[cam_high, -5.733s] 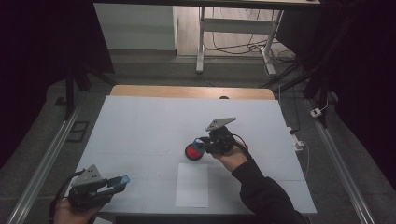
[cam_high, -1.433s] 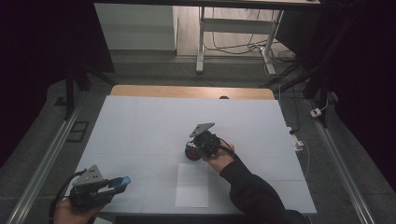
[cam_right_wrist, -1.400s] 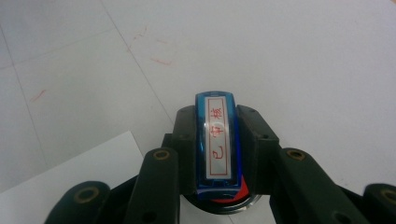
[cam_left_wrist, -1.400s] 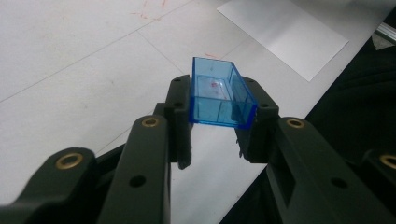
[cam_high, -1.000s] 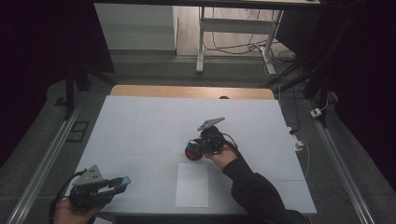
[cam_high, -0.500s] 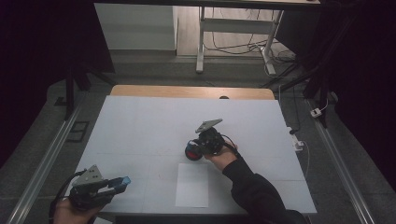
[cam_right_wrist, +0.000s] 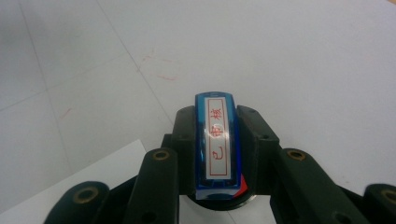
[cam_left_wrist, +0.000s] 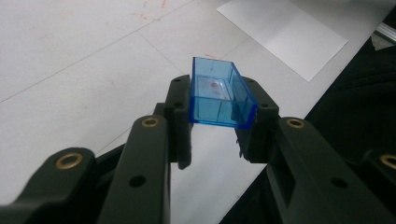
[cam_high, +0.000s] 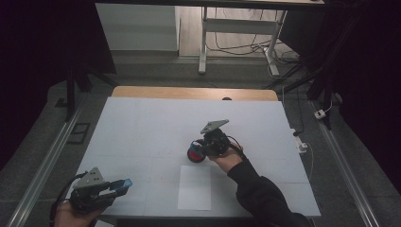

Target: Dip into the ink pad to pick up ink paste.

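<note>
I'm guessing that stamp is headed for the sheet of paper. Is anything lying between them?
Nothing visible does. The stamp, held in the right gripper over a round red ink pad, is just beyond the paper, with only bare table between them.

Dark room, grey floor [cam_high: 156, 71], white table [cam_high: 142, 123]

Looks like a lab or test room w/ a work bench, not a home. A big white table [cam_high: 142, 127] w/ thin grid lines stands in a dark room. Metal rails [cam_high: 42, 161] run along both sides of it. Behind it is a white desk frame [cam_high: 204, 42] w/ loose cables [cam_high: 236, 45] on a wood floor. A plug strip [cam_high: 301, 144] sits at the table's right edge.
</note>
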The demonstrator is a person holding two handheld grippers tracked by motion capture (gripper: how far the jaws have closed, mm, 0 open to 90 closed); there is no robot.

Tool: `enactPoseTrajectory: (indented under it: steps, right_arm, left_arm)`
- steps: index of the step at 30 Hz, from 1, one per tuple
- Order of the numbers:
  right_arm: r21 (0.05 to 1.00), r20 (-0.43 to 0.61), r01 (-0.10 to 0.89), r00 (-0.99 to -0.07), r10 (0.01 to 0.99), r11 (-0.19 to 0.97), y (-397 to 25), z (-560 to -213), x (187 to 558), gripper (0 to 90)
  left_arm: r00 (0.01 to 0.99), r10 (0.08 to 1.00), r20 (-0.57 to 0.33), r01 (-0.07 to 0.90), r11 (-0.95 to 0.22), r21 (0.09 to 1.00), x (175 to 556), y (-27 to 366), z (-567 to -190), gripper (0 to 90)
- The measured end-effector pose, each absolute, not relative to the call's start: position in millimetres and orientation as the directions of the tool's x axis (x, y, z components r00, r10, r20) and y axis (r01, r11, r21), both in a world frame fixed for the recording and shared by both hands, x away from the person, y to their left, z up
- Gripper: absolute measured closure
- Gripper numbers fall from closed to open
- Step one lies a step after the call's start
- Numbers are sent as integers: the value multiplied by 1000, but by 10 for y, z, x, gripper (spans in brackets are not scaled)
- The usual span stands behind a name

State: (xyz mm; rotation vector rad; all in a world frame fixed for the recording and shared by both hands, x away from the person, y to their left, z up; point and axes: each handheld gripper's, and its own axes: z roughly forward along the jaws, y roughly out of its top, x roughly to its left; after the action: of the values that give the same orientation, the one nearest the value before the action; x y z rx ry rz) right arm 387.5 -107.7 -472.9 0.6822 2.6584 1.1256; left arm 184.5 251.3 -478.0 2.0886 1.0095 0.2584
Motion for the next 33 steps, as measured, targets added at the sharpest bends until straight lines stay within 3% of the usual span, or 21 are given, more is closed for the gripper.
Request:
enactPoseTrajectory:
  steps: [12,33]
  right_arm:
    - [732,-8,292,-900,436,615,-1143,-4609,3733,699]
    - [744,21,286,-913,406,603,-1258,-4500,3499,699]
  left_arm:
    - [663,734,-148,575,-372,729,1844,2514,-4780,677]
    - [667,732,-142,570,-377,730,1839,2512,-4775,678]
